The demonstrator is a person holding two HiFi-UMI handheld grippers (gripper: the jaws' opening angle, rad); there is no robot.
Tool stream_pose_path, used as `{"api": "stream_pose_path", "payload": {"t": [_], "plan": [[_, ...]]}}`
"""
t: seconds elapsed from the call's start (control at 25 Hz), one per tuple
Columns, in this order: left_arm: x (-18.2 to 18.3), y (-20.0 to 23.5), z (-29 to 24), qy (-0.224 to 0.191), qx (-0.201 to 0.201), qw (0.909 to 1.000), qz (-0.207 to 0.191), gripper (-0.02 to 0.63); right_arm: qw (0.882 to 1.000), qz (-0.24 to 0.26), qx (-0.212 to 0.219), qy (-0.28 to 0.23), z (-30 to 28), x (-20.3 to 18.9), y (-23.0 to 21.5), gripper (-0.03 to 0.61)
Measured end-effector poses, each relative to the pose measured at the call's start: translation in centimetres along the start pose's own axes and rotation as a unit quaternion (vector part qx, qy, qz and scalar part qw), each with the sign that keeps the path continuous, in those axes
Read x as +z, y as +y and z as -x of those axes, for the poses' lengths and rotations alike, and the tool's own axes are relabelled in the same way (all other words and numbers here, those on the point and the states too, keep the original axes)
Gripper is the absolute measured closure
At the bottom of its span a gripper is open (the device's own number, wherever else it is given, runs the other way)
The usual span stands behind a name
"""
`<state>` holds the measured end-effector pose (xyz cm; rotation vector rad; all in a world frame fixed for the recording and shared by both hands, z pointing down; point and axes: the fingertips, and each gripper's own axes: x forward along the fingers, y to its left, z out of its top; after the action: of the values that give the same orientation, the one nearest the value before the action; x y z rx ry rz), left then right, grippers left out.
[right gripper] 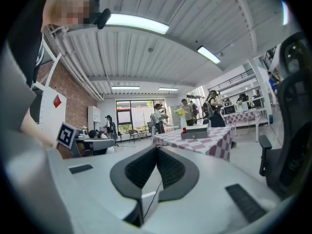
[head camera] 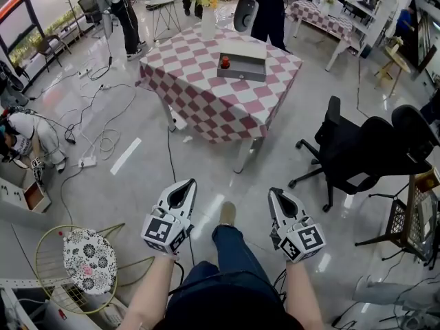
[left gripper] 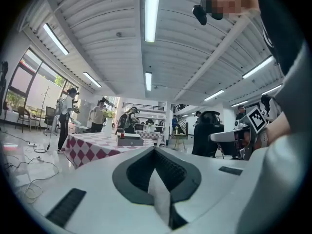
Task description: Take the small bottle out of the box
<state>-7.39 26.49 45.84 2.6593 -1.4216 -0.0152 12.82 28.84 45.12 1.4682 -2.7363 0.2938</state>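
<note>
Head view shows the small bottle (head camera: 225,62) only as a red-topped speck inside the grey box (head camera: 242,68), too small to tell its shape or label. Both gripper views render it just as tiny. The person's own legs cover part of the floor (head camera: 137,184) between the two grippers. The box sits near the middle of a table (head camera: 206,98) draped in a red-and-white checked cloth. Its pale lid looks to be open at the back, and a white vase of flowers (head camera: 208,20) stands behind it. The floor is glossy and pale, strewn with cables (head camera: 96,139) at the left, and a black office chair (head camera: 364,150) stands at the right. Other people stand beyond the table in a large hall lit by strip lights. The left gripper (head camera: 185,184) and the right gripper (head camera: 276,192) are held low, side by side, pointing towards the table and well apart from it. Each has its jaws pressed together with nothing between them. The bottle stands in the left part of the box, far ahead of both grippers.
</note>
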Motion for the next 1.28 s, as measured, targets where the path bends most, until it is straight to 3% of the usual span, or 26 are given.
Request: {"api": "stream_pose_path", "payload": {"t": [0.36, 1.28], "plan": [[1.1, 4.7, -3.0, -0.005, 0.022, 0.9997, -0.008, 0.611, 1.000, 0.011, 0.001, -0.012, -6.1, 1.6, -1.7, 0.575], [2.1, 13.8, -17.9, 0.004, 0.016, 0.9997, -0.016, 0.611, 1.000, -0.005, 0.028, -0.001, -21.6, 4.2, -10.3, 0.575]]}}
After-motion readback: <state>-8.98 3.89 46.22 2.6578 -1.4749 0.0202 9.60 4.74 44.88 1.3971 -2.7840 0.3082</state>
